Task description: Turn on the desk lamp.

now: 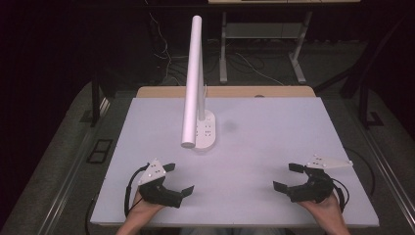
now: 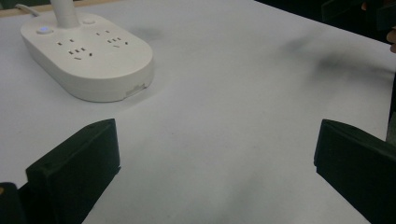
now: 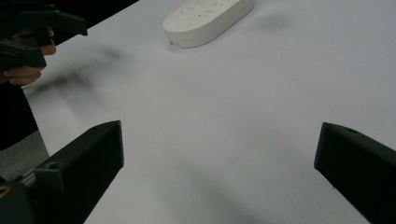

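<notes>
Resting flat — tabletop: one pale lavender-white rectangular tabletop (image 1: 274, 147) carries everything; a strip of bare wood shows along its far edge, so the pale sheet looks to me like a cover laid to give a plain working surface.
Lamp: one white desk lamp (image 1: 193, 81) with a long tubular head stands at the far-left middle of the tabletop, well apart from both grippers; the tube leans out over its own foot toward the person, probably to throw light on the working area.
Base: one white oval plastic lamp base (image 2: 88, 58) lies flat, with sockets in its top, a small round lit button and a cord leaving at the back; its broad footprint seems meant to keep the tall tube from tipping.
Grippers: two, one per hand, at the near edge, well apart from each other.
Left gripper: the black two-jaw left gripper (image 1: 177, 182) hovers low at the near left, fingers spread wide on nothing, pointed toward the base, likely the thing about to be approached.
Right gripper: the black two-jaw right gripper (image 1: 288, 177) sits at the near right, fingers likewise spread and empty, apparently waiting.
Hands: two, each wrapped round a gripper's handle.
</notes>
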`<state>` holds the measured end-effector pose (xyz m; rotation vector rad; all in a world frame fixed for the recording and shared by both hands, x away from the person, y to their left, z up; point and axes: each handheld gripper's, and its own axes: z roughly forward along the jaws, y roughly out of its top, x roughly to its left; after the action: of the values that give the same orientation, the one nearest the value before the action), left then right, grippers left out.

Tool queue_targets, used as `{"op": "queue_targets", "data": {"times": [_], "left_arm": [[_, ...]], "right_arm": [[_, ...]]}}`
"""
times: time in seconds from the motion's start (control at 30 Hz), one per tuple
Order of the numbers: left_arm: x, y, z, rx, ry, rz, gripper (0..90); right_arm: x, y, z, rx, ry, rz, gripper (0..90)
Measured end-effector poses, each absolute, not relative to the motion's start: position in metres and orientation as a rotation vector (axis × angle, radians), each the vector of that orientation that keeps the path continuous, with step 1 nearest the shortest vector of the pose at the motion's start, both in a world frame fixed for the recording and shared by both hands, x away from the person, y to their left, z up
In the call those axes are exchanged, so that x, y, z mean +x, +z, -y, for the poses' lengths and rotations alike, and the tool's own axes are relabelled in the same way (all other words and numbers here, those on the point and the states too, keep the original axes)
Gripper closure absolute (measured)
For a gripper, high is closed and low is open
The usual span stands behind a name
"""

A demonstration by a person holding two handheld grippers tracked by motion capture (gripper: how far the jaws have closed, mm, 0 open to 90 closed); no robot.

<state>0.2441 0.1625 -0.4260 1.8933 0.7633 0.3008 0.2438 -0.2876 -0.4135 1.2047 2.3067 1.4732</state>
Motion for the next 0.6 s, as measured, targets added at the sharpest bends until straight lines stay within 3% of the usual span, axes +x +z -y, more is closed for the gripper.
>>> {"op": "queue_targets", "data": {"times": [0.6], "left_arm": [[0.2442,-0.4259,-0.1630,1.902,0.303,-0.752,0.0]], "right_arm": [[0.2441,-0.4156,0.2875,1.226,1.473,-2.326,0.9]]}}
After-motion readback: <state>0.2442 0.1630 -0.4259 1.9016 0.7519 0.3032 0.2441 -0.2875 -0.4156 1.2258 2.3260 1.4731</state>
